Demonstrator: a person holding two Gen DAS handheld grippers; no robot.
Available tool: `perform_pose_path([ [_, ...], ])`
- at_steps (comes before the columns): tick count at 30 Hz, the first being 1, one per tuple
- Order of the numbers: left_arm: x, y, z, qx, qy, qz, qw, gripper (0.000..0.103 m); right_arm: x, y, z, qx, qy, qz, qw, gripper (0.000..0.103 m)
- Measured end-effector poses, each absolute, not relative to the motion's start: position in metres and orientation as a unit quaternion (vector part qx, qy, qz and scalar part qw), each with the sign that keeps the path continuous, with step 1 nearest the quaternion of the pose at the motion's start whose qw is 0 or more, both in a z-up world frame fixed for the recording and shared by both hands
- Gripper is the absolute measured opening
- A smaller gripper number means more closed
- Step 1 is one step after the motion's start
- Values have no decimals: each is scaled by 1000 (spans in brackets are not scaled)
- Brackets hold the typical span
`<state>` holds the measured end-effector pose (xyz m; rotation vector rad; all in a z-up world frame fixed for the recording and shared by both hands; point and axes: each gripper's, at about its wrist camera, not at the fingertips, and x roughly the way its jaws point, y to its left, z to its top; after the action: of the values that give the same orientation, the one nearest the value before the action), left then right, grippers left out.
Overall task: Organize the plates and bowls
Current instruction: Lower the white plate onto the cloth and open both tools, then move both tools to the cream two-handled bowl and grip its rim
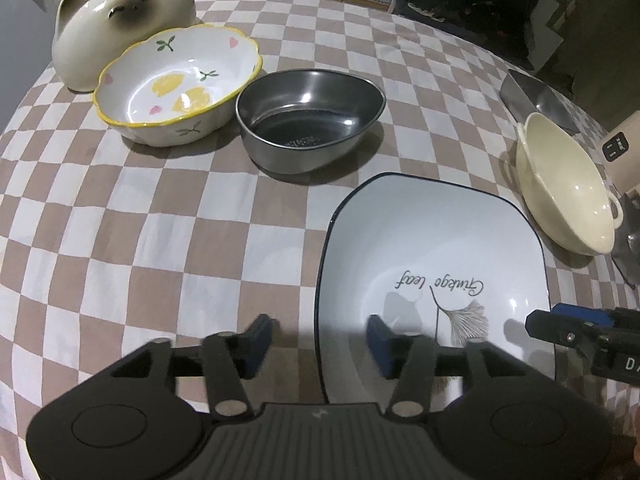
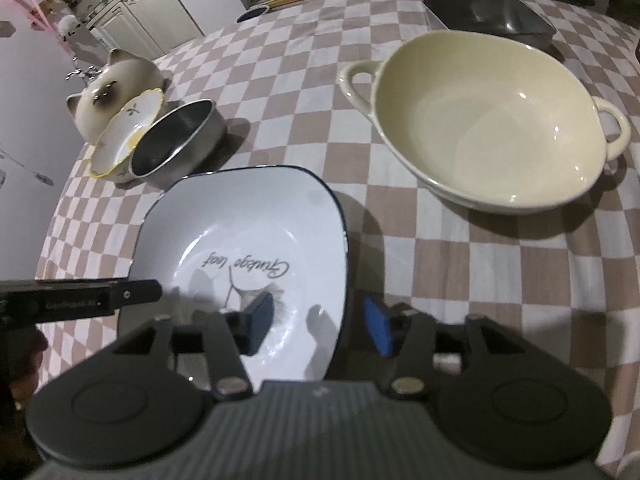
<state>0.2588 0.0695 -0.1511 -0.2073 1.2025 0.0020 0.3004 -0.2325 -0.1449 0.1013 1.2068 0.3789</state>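
A white square plate with a dark rim and a leaf drawing [image 1: 436, 248] lies on the checkered table, near me; it also shows in the right wrist view [image 2: 248, 224]. My left gripper [image 1: 320, 340] is open and straddles the plate's left edge, one finger inside, one outside. My right gripper [image 2: 318, 326] is open and straddles the plate's right edge the same way. A cream two-handled bowl [image 2: 488, 120] sits to the right, seen also in the left wrist view [image 1: 564, 184]. A flowered bowl [image 1: 176, 80] and a dark metal bowl [image 1: 308, 116] stand farther back left.
A ceramic cat-shaped holder [image 1: 120, 20] stands behind the flowered bowl. A square metal tray [image 2: 488, 12] sits at the far right behind the cream bowl. The checkered tablecloth [image 1: 160, 220] covers the table. Cabinets and shelves lie beyond the far edge.
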Motion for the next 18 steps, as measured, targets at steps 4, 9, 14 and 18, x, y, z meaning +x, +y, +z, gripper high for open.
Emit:
perform_pose_path([
  [4, 252, 67, -146, -82, 558, -4, 826, 78, 293, -231, -138, 37, 554, 179, 812, 72],
  [9, 240, 69, -139, -76, 553, -1, 830, 100, 281, -234, -130, 22, 548, 168, 819, 85],
  [14, 227, 73, -132, -66, 556, 13, 828, 103, 267, -242, -120, 14, 532, 171, 829, 103],
  [18, 215, 75, -124, -66, 551, 11, 832, 103, 253, -250, -111, 15, 517, 172, 839, 103],
])
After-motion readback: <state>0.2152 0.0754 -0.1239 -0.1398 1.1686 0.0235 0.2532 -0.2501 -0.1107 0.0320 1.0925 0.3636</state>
